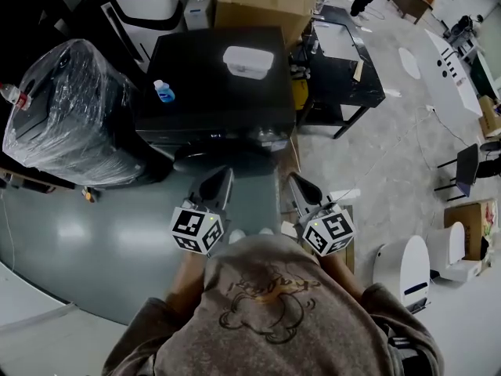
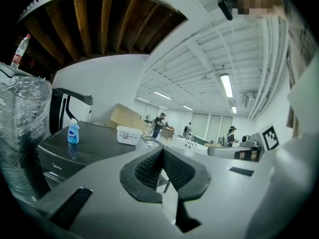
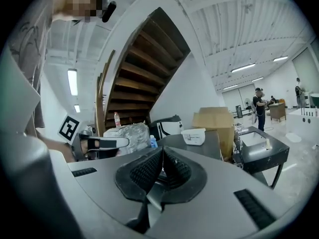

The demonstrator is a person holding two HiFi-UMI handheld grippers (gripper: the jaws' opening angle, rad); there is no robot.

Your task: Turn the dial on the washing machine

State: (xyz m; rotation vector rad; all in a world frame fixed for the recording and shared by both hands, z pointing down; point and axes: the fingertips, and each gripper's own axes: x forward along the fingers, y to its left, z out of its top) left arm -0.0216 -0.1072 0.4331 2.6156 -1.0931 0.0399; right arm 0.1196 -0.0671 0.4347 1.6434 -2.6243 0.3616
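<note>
So basically nothing on the actual job has happened yet, as far as I can tell. The washing machine point(image 1: 203, 77) is the black box straight ahead of the person, and the dial should be somewhere on its front control strip point(image 1: 211, 137), but honestly that strip is dark and seen edge-on from the head view, so I can't pick the dial out at all. The left gripper point(image 1: 219, 178) and right gripper point(image 1: 299, 182) are both held out in front of the body, short of the machine's front and not touching it. Each one's own view shows its fingers point(image 2: 149, 169) pressed together with nothing between them, same story on the right fingers point(image 3: 144, 172). So my read is that the whole thing is left to do: get one gripper up to the panel, open it, get hold of the dial and twist it.

Counting stuff: one washing machine, two grippers, one blue bottle point(image 1: 163, 92) and one white tub point(image 1: 248, 61), both sitting well apart on the machine's top. Behind it there's one cardboard box point(image 1: 262, 2), and off to its left one big plastic-wrapped bundle point(image 1: 70, 120). Neither of the things on top is in the way of the front panel, so I'd guess they don't matter here.
</note>
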